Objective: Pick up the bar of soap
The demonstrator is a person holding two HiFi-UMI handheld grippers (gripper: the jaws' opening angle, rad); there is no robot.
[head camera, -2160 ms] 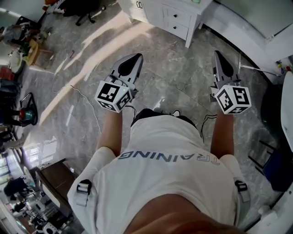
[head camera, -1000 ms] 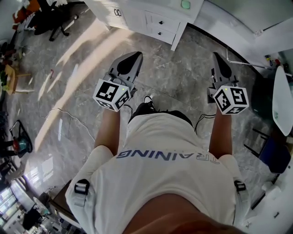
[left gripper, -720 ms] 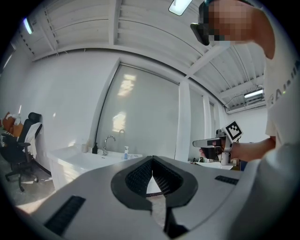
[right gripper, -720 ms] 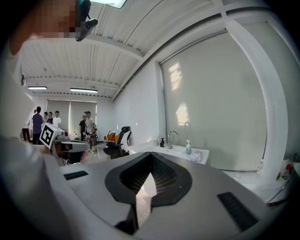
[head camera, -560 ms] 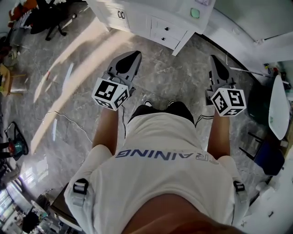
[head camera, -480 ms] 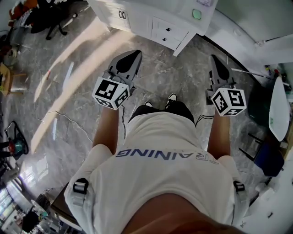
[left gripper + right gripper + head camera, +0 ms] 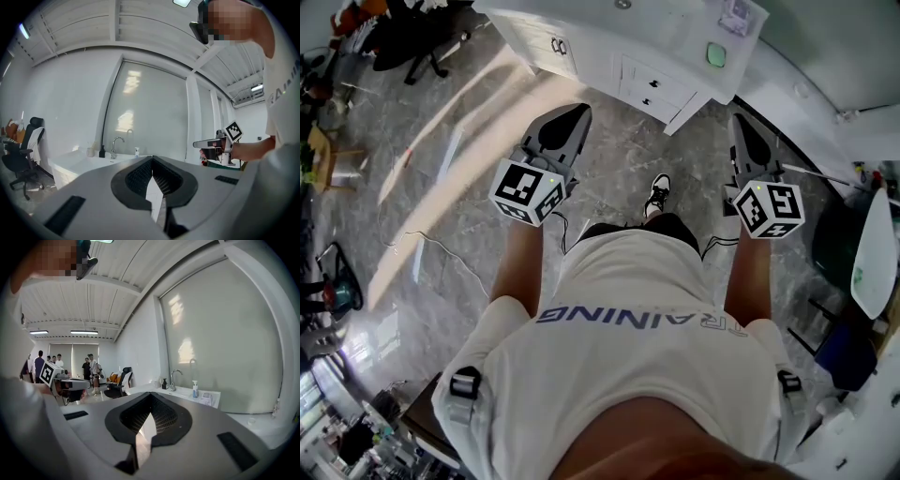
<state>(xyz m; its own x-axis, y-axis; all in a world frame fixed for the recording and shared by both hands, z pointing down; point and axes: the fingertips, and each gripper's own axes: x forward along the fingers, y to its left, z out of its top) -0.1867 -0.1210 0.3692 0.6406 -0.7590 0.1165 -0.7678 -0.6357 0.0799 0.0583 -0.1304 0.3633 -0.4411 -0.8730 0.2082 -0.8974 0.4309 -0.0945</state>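
While head view shows green soap [image 7: 716,54], right gripper view shows tap [image 7: 172,380]

open marble floor [image 7: 623,155] ahead, white vanity cabinet [image 7: 654,82] blocking beyond

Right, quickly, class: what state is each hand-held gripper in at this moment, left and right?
Left hand-held gripper: closed, jaws together, holding nothing.
Right hand-held gripper: closed, jaws together, holding nothing.
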